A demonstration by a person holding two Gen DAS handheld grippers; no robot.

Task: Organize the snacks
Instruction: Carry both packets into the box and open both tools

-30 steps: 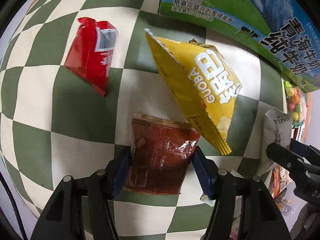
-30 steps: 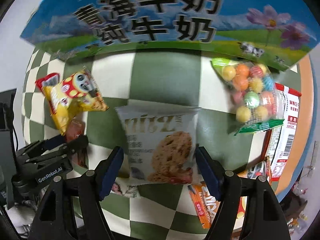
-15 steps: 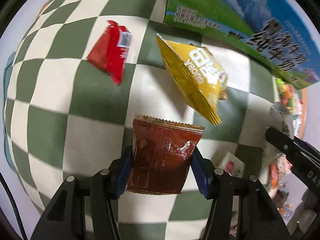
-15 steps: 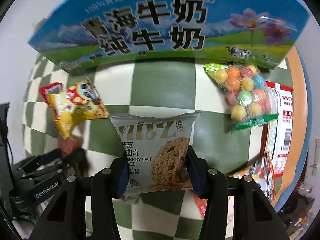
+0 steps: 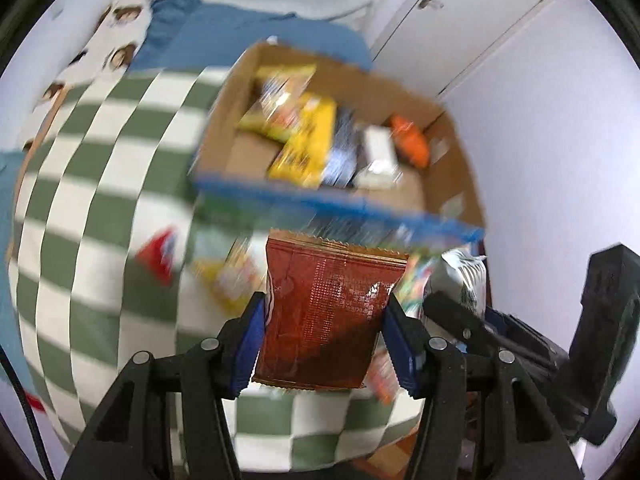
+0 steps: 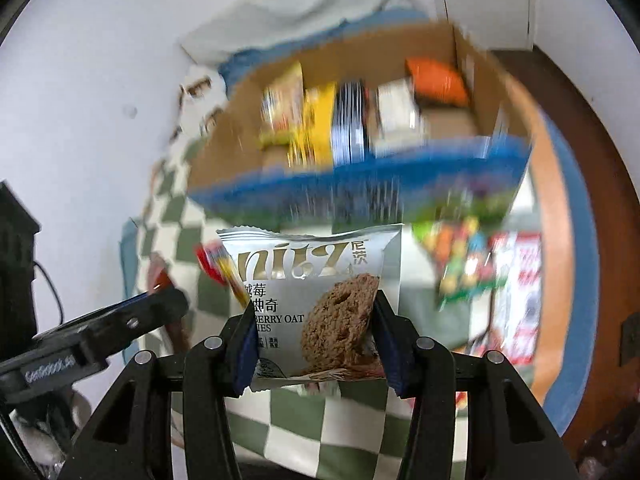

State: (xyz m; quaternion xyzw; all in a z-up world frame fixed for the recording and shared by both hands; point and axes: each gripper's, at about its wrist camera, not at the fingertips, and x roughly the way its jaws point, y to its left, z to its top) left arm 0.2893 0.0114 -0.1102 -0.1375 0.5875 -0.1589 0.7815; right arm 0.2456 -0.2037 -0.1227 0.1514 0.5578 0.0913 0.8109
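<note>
Left wrist view shows your left gripper (image 5: 324, 340) clamped on a reddish-brown snack packet (image 5: 326, 312), its blue pads pressing the packet's two side edges so the packet stands upright between them, lifted off the green-and-white checkered cloth (image 5: 92, 216). Beyond the packet sits an open cardboard box (image 5: 448, 184) with a blue front edge, and you can see several snacks lying inside it: a yellow bag (image 5: 308, 144), a white pack (image 5: 378, 152) and an orange one (image 5: 408, 142), all smeared by motion blur. On the cloth in front of the box lie a red packet (image 5: 158, 256) and a yellow packet (image 5: 232, 280), both apart from your grip and too blurred to read. At the right edge of this view your right gripper (image 5: 456, 308) appears, carrying a silver packet. From the right wrist view, that right gripper (image 6: 314, 340) is closed on a silver oat cookie packet (image 6: 316, 288), held upright by its sides above the checkered cloth, with the same box (image 6: 224, 140) standing just behind it. To the right of the cookie packet, a clear bag of coloured candy balls (image 6: 460, 264) rests on the cloth, next to a red-and-white pack (image 6: 524, 292). Your left gripper's dark finger (image 6: 120, 320) reaches in from the left side.
</note>
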